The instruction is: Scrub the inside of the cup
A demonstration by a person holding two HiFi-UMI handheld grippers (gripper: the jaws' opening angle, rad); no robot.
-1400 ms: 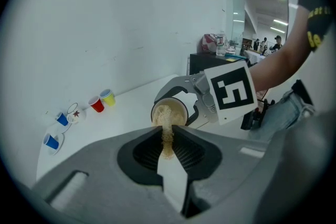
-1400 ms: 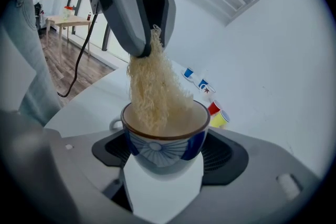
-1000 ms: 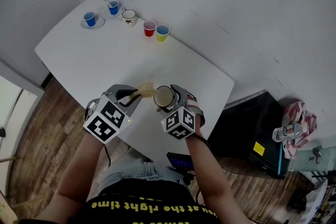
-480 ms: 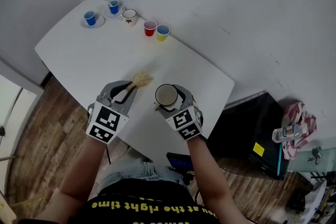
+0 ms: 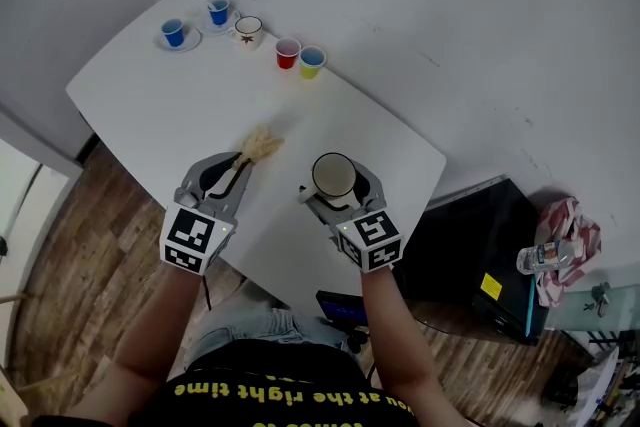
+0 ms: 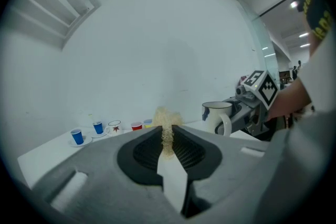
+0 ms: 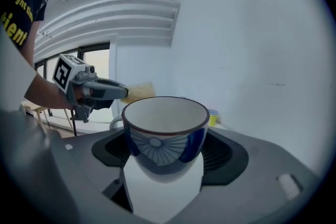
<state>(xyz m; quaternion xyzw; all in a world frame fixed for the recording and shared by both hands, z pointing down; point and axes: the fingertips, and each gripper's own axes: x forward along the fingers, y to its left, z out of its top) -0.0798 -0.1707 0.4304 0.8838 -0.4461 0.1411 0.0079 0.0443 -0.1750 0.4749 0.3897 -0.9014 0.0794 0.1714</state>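
Both forearms reach out over the white table (image 5: 150, 105), marker cubes up, claws pointing a little below level

Left gripper (image 6: 167, 136): jaws nearly together, pinched on a straw-coloured scrubber (image 6: 166, 119); bristle tuft sticks out past the tips

Right gripper (image 5: 338, 190): jaws spread, clamped on the cup (image 7: 165, 126), which sits upright between the pads, mouth up, blue fan pattern, dark rim. Scrubber is beside the cup, not in it

Black shirt (image 5: 290, 390): yellow print, upside down, partly reads "the right time"

white table (image 5: 150, 105), wood floor (image 5: 60, 255), white wall (image 5: 450, 5).
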